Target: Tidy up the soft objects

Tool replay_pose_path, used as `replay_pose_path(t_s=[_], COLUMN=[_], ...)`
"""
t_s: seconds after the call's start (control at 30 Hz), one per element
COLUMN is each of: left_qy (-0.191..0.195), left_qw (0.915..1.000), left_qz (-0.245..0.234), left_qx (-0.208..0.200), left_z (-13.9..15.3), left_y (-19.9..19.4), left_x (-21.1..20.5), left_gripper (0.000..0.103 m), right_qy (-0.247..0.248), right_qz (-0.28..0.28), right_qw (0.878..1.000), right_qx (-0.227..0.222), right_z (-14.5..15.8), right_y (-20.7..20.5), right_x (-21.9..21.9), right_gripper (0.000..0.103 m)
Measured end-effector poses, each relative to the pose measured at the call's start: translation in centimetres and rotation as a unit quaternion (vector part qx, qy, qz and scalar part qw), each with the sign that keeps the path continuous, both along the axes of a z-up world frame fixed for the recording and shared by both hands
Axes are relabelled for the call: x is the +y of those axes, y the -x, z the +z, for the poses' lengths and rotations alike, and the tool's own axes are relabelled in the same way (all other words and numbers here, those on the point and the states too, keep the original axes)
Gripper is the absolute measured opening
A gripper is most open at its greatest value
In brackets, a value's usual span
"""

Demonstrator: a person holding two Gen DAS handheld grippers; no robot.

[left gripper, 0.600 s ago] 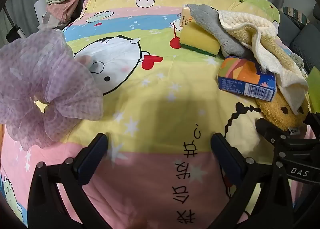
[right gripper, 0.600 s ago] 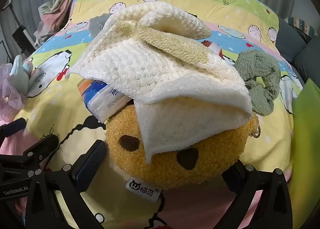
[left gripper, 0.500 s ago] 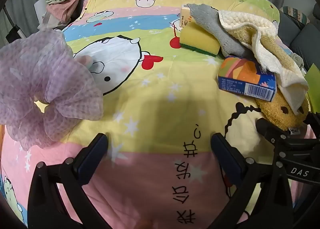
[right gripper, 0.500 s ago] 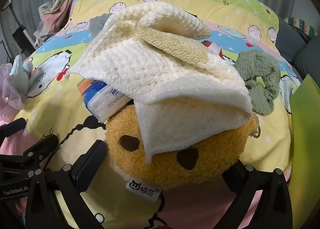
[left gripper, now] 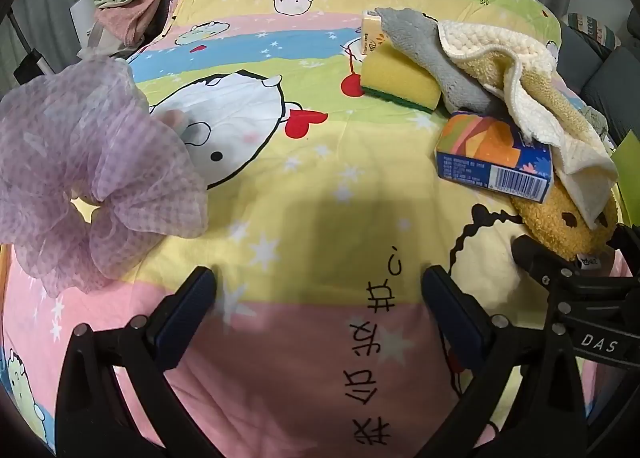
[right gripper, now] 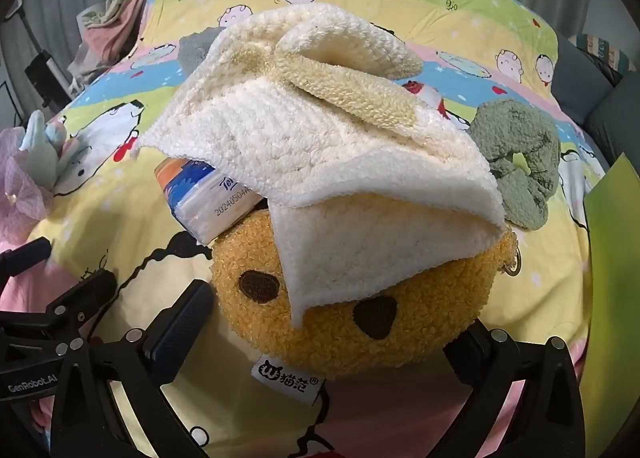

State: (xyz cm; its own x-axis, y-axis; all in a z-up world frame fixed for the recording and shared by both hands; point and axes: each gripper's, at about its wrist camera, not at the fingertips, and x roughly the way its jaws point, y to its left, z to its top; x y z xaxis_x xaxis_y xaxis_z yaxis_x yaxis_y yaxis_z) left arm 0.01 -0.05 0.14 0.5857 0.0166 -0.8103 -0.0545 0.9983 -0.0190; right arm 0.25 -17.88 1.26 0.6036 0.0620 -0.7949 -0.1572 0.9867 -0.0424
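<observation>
Left gripper [left gripper: 318, 286]: the jaws stand wide apart and hold nothing; under them is only the bed cover, at the border of the pink and yellow stripes.
Right gripper [right gripper: 332, 322]: the jaws are spread wide, one finger on each side of the yellow plush; the left pad is just beside it, but I cannot tell if any pad touches it.
Yellow plush [right gripper: 340, 322]: it lies on the bed between the right gripper's fingers, with two dark brown patches on its face and a white label at its near edge.
Cream towel [right gripper: 320, 145]: crumpled, it lies over the plush and hangs down over its face between the two dark patches.
Tissue pack [right gripper: 208, 197]: its end comes out from under the towel on the left side, leaning against the plush; in the left view its orange and blue side with a barcode shows.
Purple scrunchie [left gripper: 88, 161]: thin checked fabric, on the bed at the left, well apart from the pile.
Green scrunchie [right gripper: 520, 153]: fluffy, on the bed just behind the towel, at the right.
Yellow sponge [left gripper: 396, 77]: beyond the tissue pack, with a green underside; a grey cloth [left gripper: 432, 53] lies partly over it.
Bed cover [left gripper: 280, 217]: striped cartoon print, under everything.
Pink clothes [left gripper: 136, 13]: a heap at the far left corner.
</observation>
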Motion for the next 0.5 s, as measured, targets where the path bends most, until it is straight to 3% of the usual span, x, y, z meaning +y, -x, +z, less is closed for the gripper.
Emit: replay_pose_path(t_s=[0.5], left_qy=[-0.001], left_qw=[1.0000], left_qz=[0.000], left_qx=[0.000], left_z=[0.00], left_y=[0.98], left_x=[0.35], left_gripper=[0.102], right_qy=[0.003], right_qz=[0.000], right_qw=[1.000], right_qx=[-0.001], right_z=[-0.05], right_y=[-0.14], right_x=[0.11], right_gripper=[0.103])
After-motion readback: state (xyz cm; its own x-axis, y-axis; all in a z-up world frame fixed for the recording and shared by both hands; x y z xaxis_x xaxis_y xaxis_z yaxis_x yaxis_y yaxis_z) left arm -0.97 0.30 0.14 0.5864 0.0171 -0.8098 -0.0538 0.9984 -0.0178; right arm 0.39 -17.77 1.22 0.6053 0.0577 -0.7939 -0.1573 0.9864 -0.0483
